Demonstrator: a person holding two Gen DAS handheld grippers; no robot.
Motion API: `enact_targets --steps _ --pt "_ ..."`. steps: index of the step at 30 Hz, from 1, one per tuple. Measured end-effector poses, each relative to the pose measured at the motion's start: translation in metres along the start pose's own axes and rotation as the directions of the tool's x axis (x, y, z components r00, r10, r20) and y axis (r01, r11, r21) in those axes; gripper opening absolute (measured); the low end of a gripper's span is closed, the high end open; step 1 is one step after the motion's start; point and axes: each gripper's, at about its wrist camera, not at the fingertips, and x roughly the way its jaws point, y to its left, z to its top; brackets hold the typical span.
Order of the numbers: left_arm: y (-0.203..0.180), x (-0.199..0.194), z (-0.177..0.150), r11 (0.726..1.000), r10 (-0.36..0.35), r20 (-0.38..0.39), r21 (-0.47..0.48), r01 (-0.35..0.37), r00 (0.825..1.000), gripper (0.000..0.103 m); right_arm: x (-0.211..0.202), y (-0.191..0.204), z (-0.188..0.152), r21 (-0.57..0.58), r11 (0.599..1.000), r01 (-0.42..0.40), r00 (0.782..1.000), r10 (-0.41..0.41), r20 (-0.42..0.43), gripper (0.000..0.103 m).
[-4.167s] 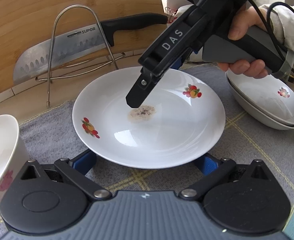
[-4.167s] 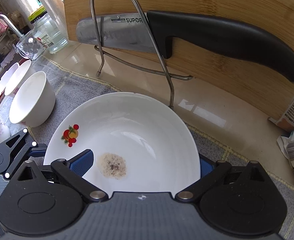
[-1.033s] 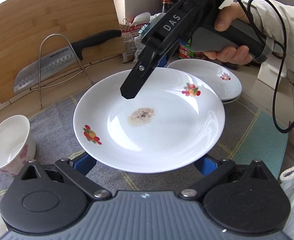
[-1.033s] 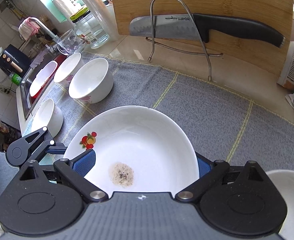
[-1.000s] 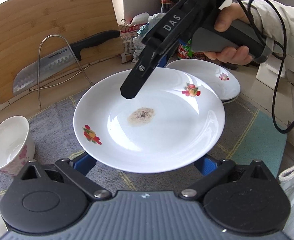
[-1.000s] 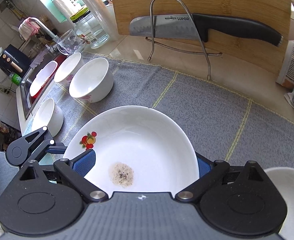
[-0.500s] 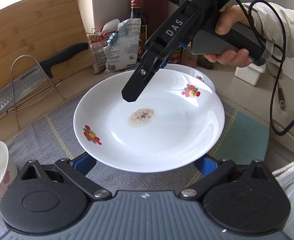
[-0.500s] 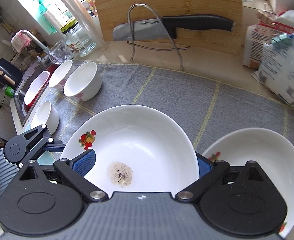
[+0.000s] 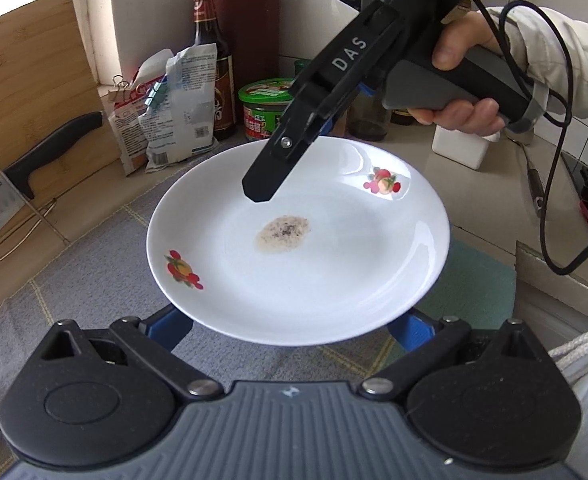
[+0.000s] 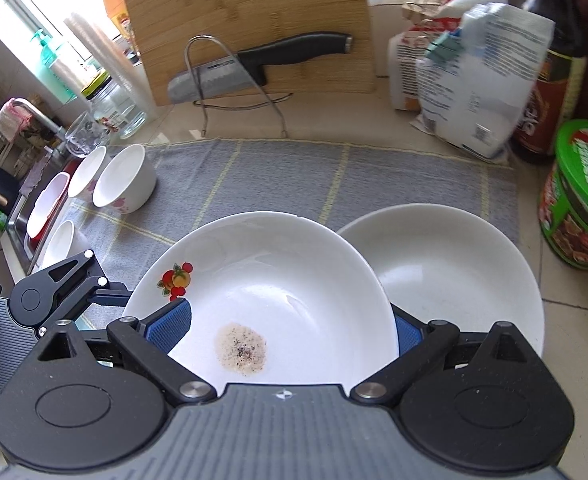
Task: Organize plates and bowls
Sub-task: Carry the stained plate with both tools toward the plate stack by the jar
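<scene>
Overhead, right gripper [image 9: 260, 194] body reads "DAS"; its fingers clamp rim of white round ceramic plate with fruit decals [image 9: 314, 264]. Left gripper [image 9: 294, 320] blue pads sit under plate's near edge; grip unclear. Speckled residue patch [image 10: 241, 347] between right fingers. Beyond right finger: 2nd white plate [image 10: 454, 272] on grey cloth [image 10: 278, 176]. Further ahead: "SUPOR" knife [image 10: 254, 64] in wire rack, 4 white bowls [image 10: 124, 184] left, green-lidded tub [image 9: 268, 110].
</scene>
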Motion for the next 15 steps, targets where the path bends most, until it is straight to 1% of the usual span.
enact_targets --steps 10,15 --pt "0.002 0.026 0.014 0.999 -0.039 -0.019 0.034 0.04 0.999 0.102 -0.01 -0.032 -0.009 0.054 0.998 0.013 1.0 -0.014 0.017 0.102" --pt "0.0 0.038 0.018 0.998 -0.048 -0.031 0.048 0.049 0.998 0.102 -0.009 -0.045 -0.011 0.081 0.997 0.014 1.0 -0.016 0.021 0.102"
